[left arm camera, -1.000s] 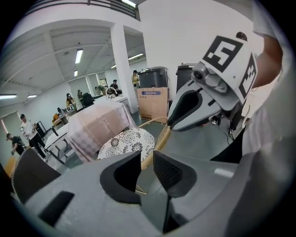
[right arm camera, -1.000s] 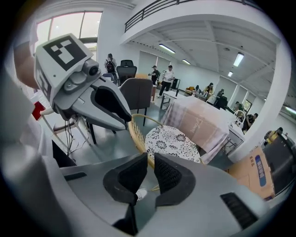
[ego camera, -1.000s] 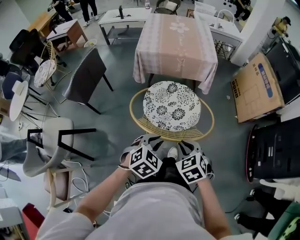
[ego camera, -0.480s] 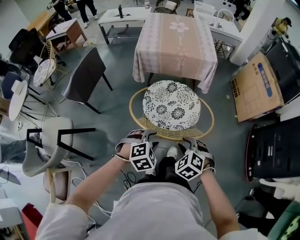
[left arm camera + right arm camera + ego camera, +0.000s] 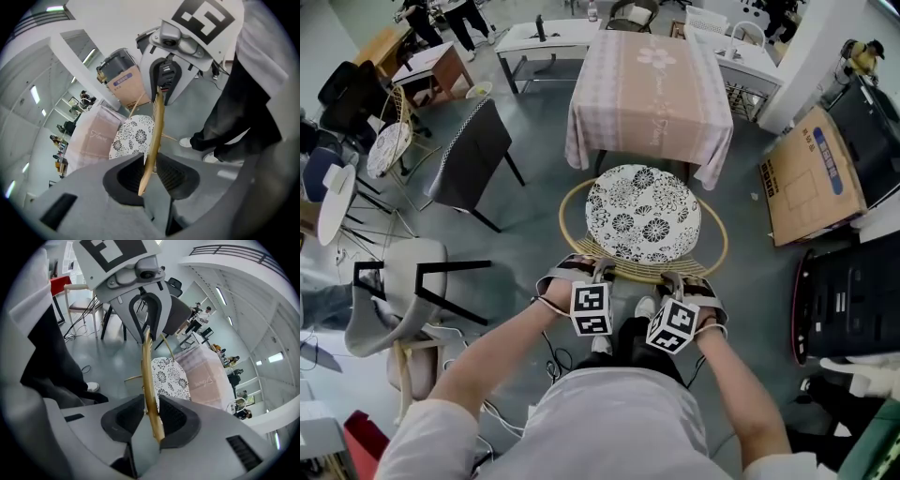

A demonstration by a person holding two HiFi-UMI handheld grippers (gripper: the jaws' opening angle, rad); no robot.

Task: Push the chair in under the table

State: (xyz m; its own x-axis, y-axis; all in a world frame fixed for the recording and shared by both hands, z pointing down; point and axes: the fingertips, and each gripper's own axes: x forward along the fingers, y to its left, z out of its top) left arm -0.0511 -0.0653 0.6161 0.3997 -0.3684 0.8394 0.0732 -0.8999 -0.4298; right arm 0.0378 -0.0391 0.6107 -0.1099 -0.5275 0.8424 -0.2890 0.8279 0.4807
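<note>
The chair has a round black-and-white floral cushion (image 5: 643,213) inside a golden hoop rim (image 5: 565,214). It stands just in front of the table with the pink cloth (image 5: 652,84). Both grippers are down on the near part of the rim, side by side. My left gripper (image 5: 599,272) has the rim (image 5: 158,122) between its jaws, which are closing, with a slight gap still showing. My right gripper (image 5: 667,279) is shut on the rim (image 5: 146,371), with both pads against it. Each gripper view shows the other gripper on the same hoop.
A black chair (image 5: 473,150) stands to the left and a white chair with a black frame (image 5: 403,291) at the near left. A cardboard box (image 5: 806,178) lies to the right. White desks (image 5: 544,37) stand behind the table. The person's shoes (image 5: 645,306) are just behind the rim.
Both hands have sunk and gone forward onto the chair's near rim, and their marker cubes have rolled. The chair stands where it did.
</note>
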